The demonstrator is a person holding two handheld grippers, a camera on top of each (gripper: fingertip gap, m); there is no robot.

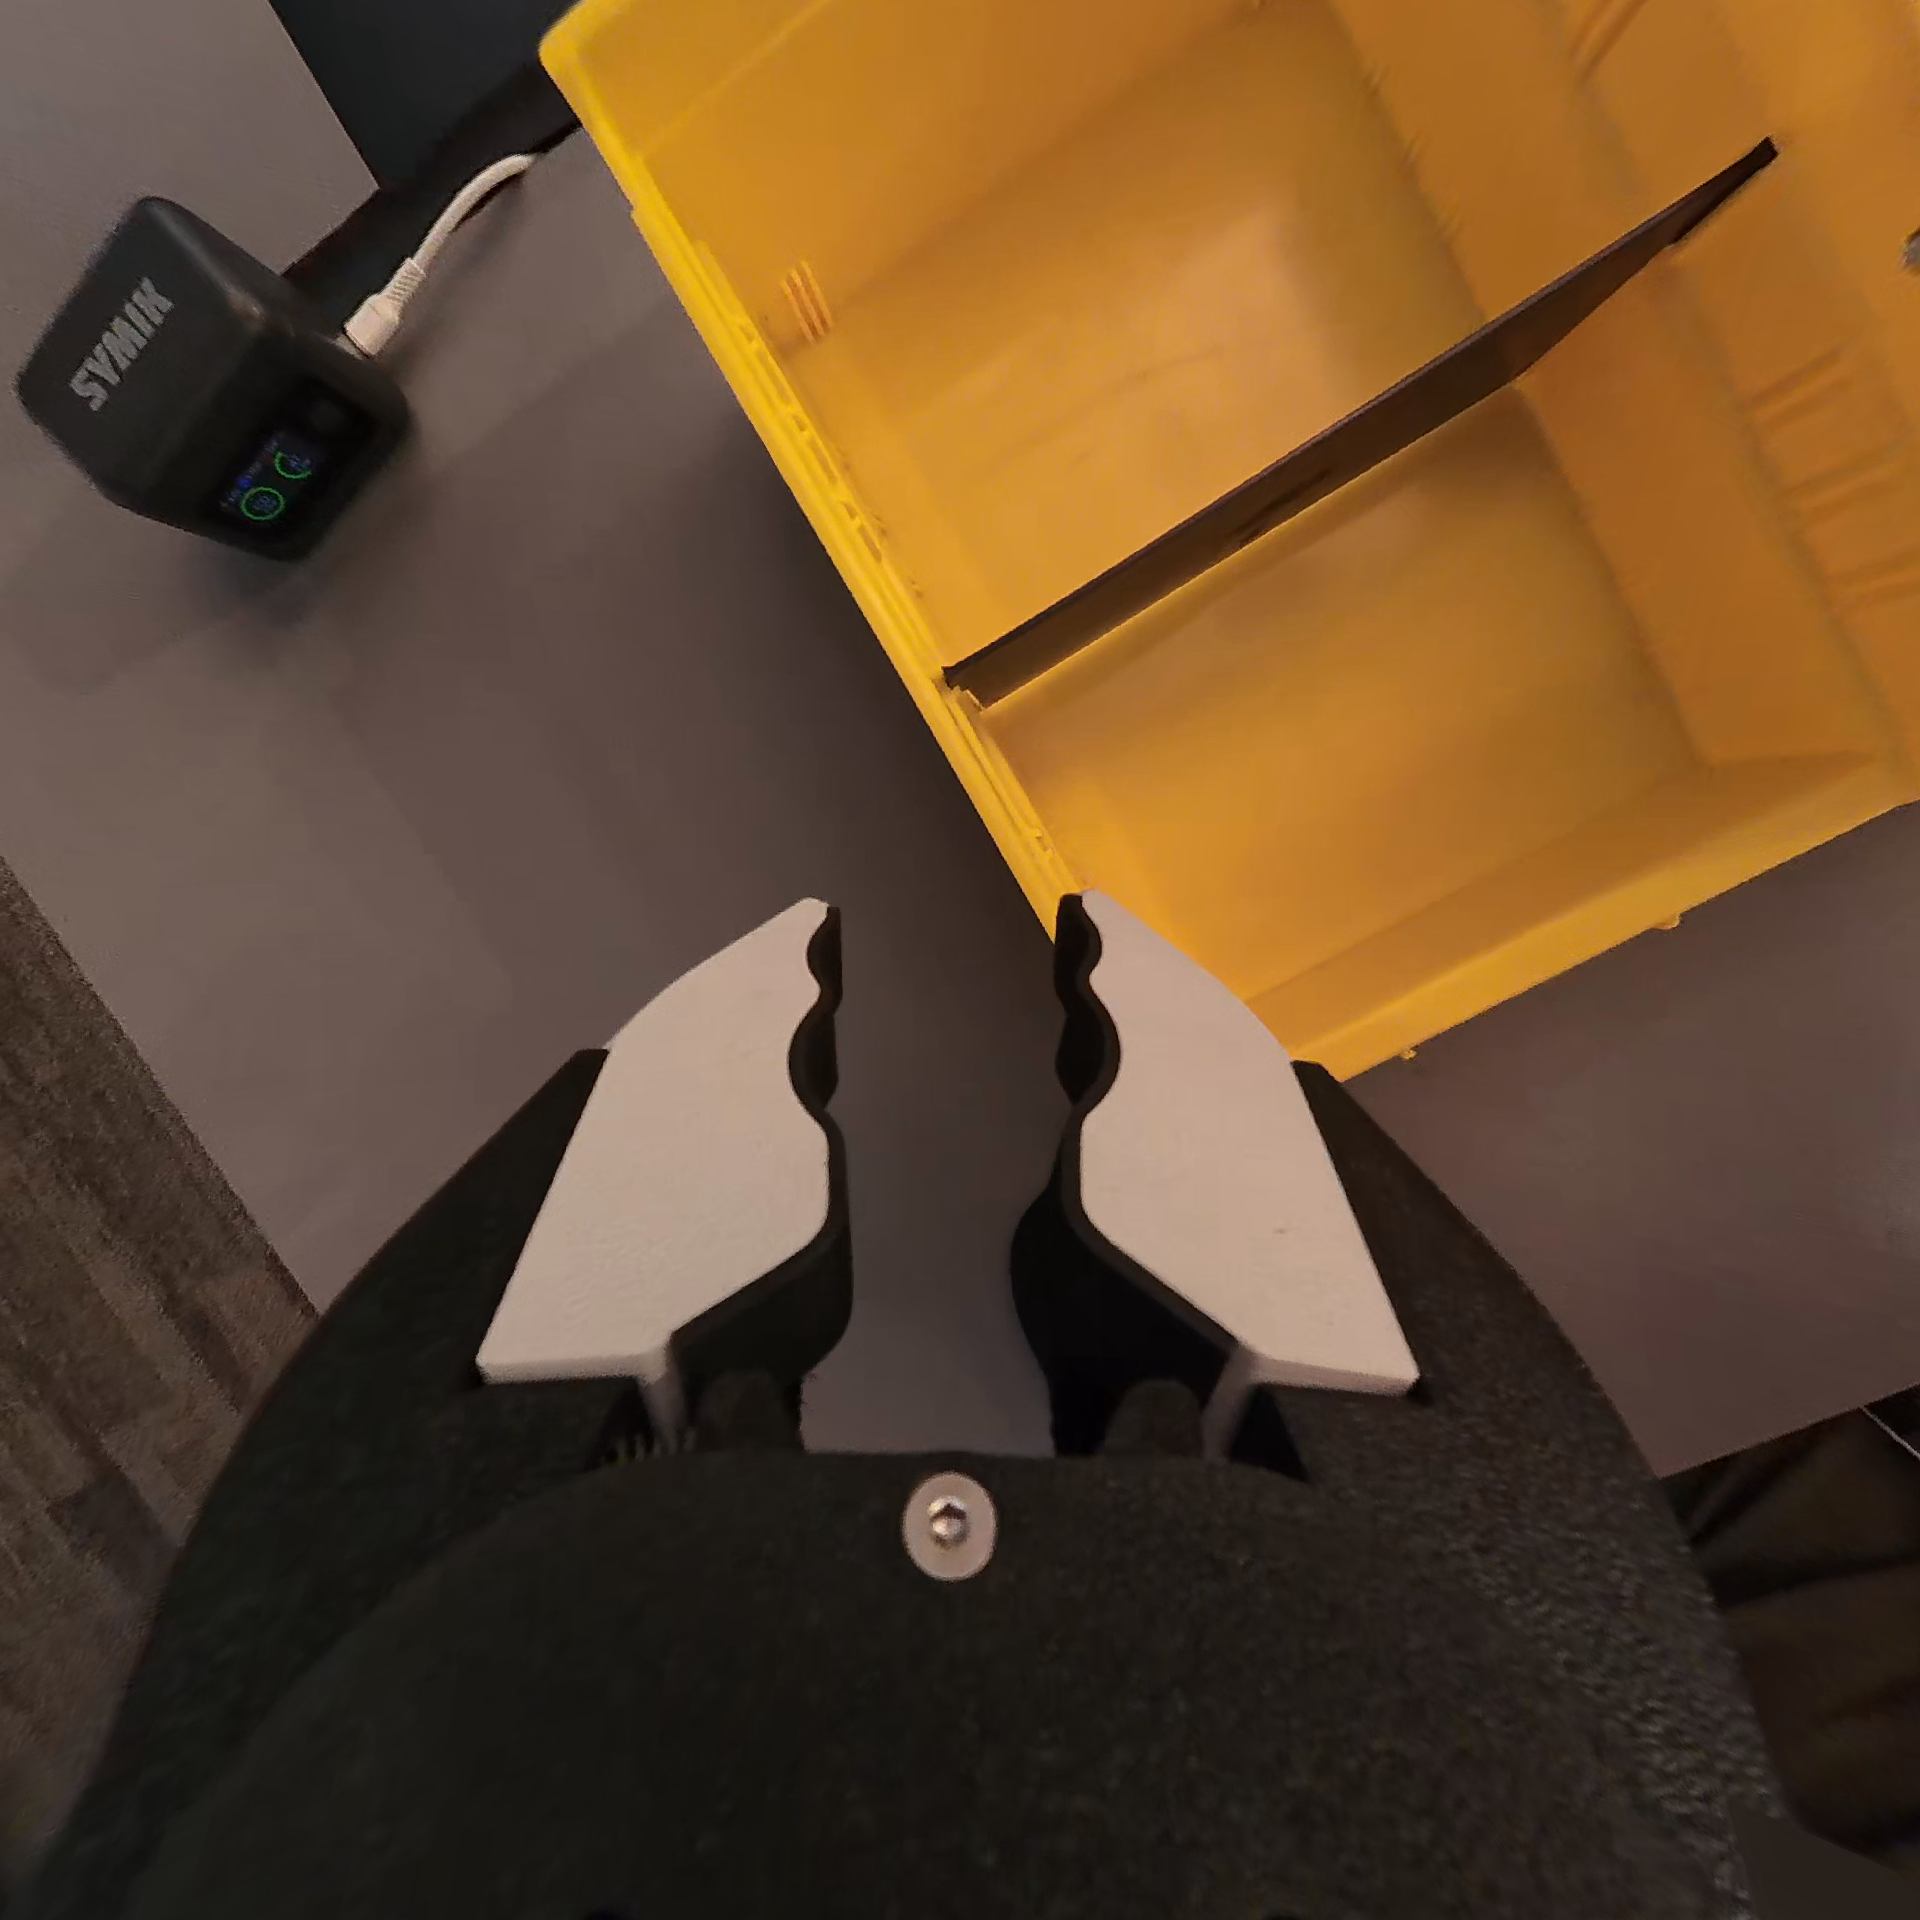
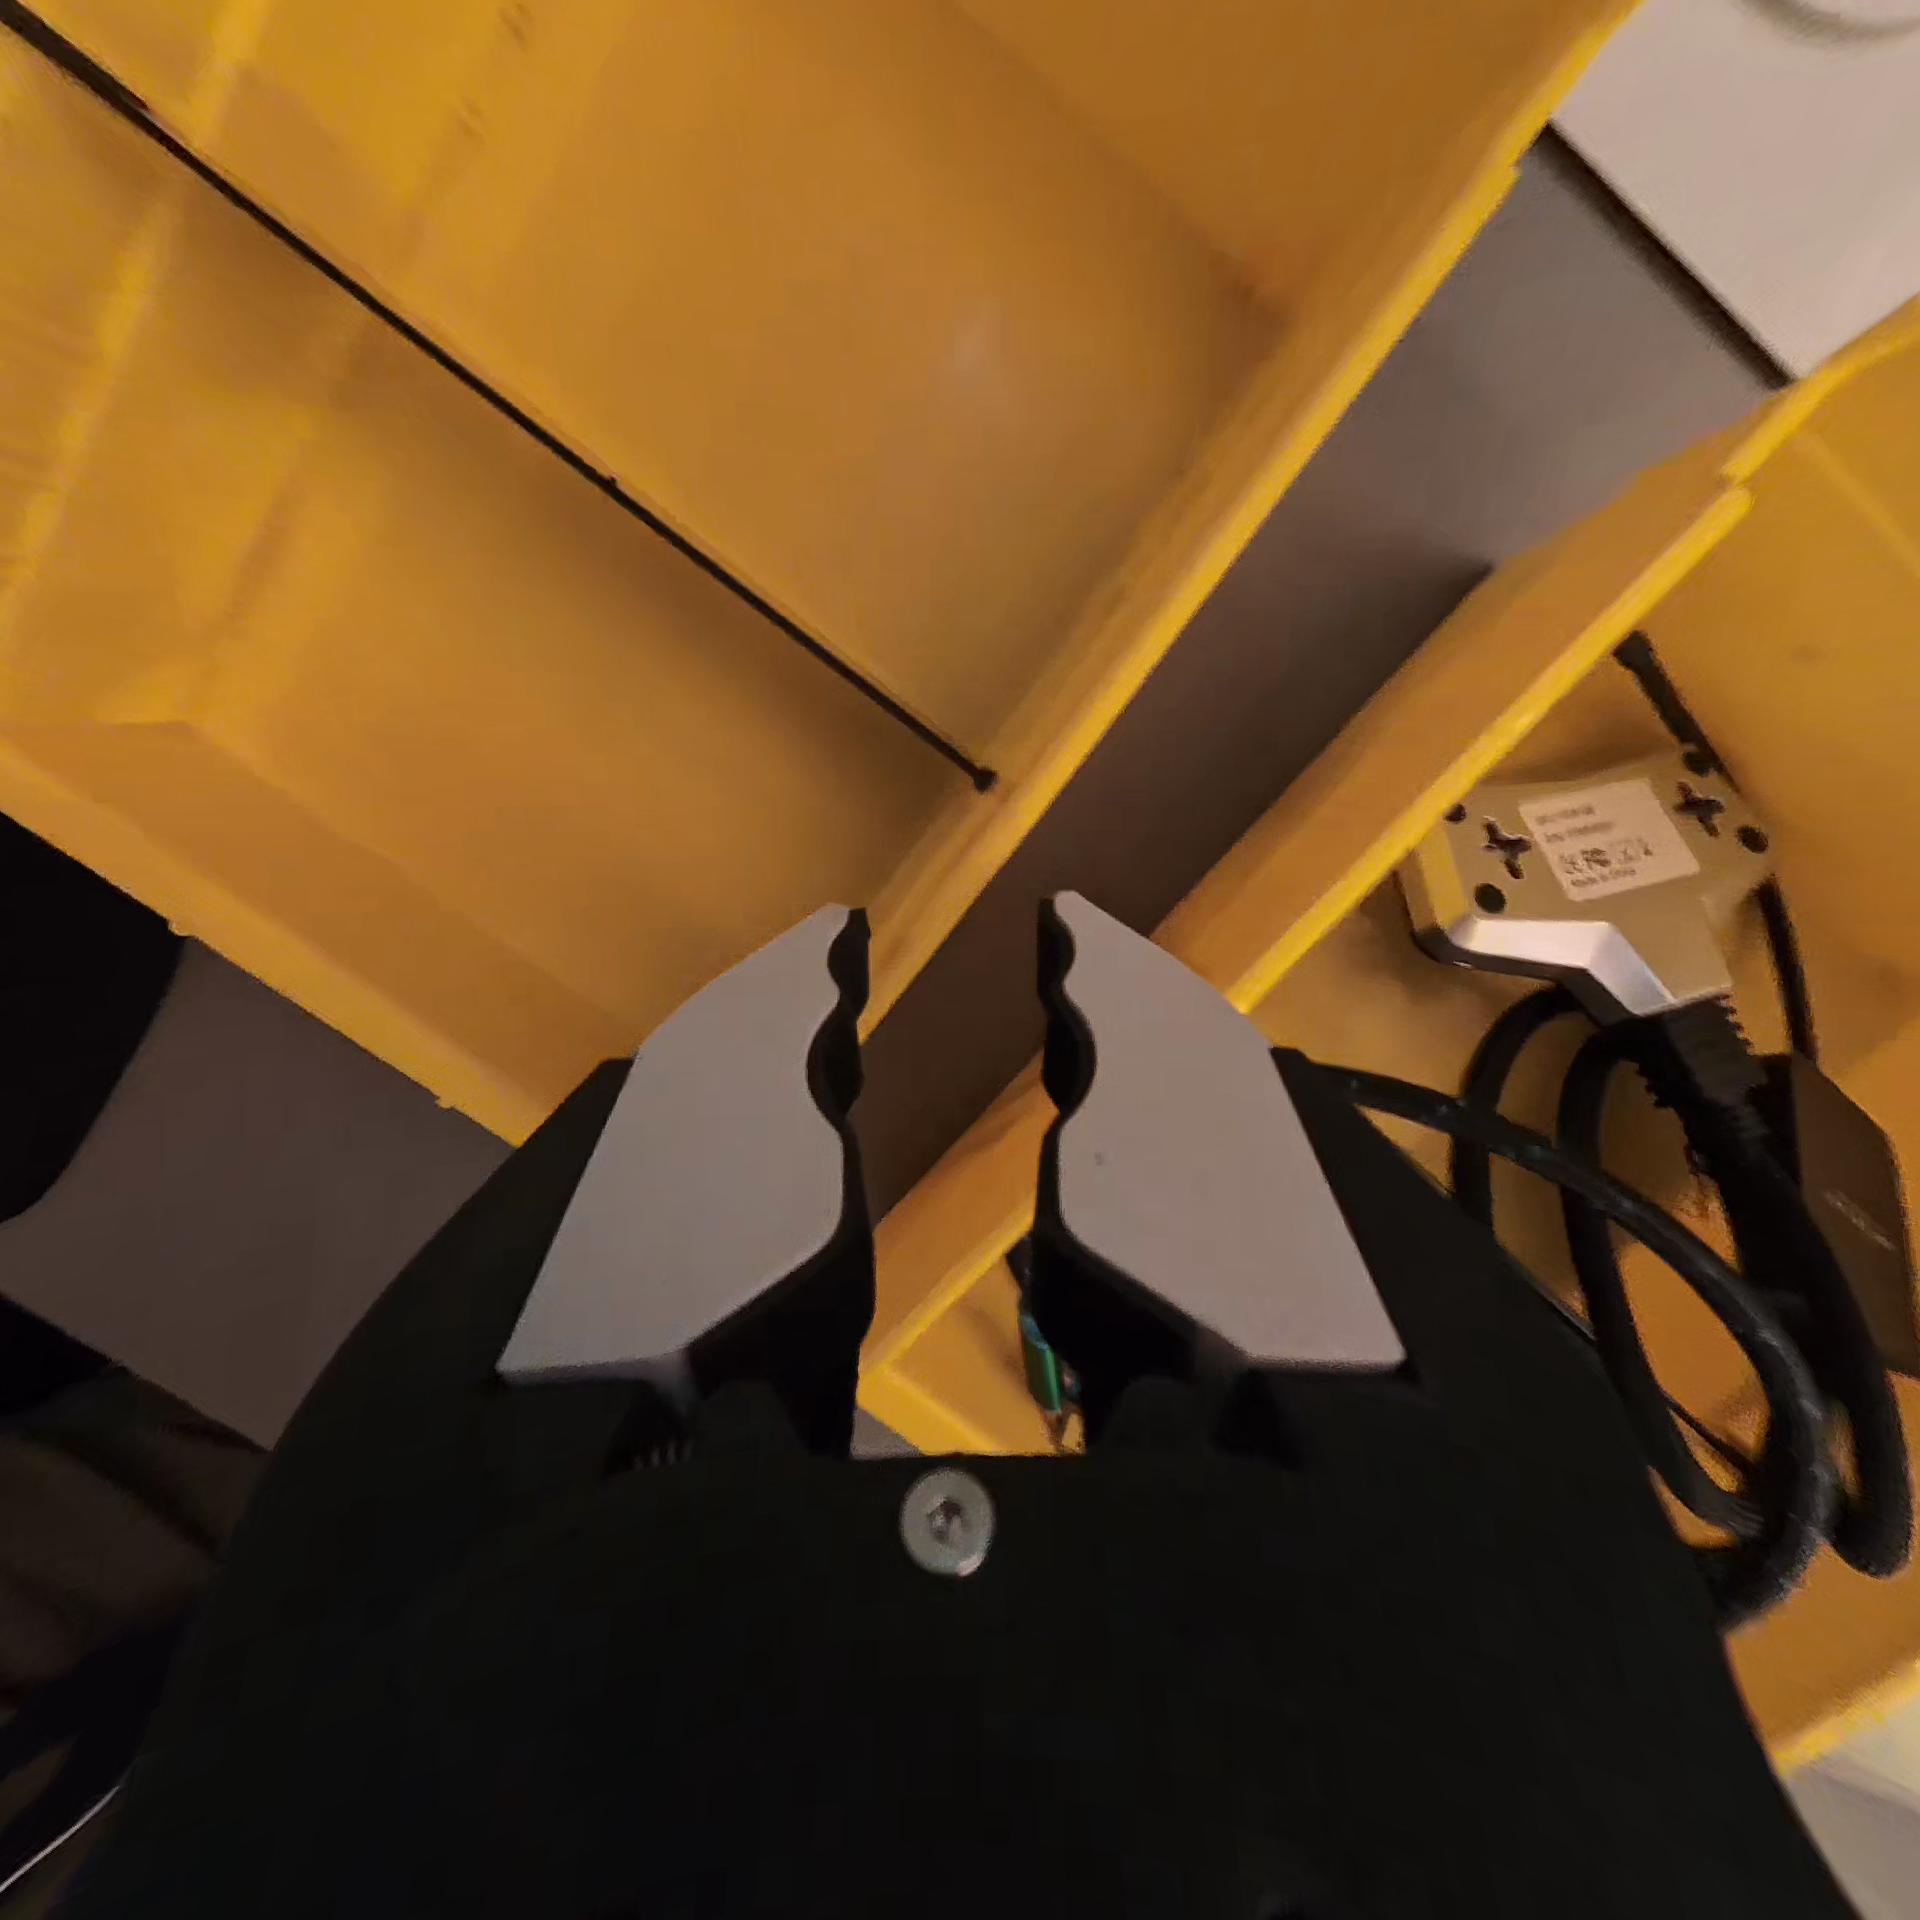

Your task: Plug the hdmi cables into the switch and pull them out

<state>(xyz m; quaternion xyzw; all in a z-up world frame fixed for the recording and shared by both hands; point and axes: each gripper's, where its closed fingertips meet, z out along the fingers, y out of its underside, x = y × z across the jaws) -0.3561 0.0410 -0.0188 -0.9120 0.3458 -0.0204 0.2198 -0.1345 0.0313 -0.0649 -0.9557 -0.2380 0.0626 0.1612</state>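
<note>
My left gripper (image 1: 943, 925) is open and empty above the grey table, just left of a yellow bin's near corner. My right gripper (image 2: 951, 930) is open and empty over the gap between two yellow bins. In the right wrist view, the right-hand bin (image 2: 1475, 665) holds a silver switch (image 2: 1579, 883) lying underside up, with a white label. A black HDMI cable (image 2: 1704, 1299) lies coiled below it, one connector (image 2: 1714, 1049) at the switch's near end. Whether it is plugged in I cannot tell.
The left yellow bin (image 1: 831, 468) has a black divider (image 1: 1351, 447) and both compartments look empty; it also shows in the right wrist view (image 2: 1195, 644). A black box with a lit screen (image 1: 197, 384) and white cable (image 1: 436, 249) sits far left. Carpet floor (image 1: 94, 1247) lies beyond the table edge. One gripper's finger ends stand about 25 cm off the other's. From the right gripper's tips to the connector (image 2: 1714, 1049) is close to 15 cm.
</note>
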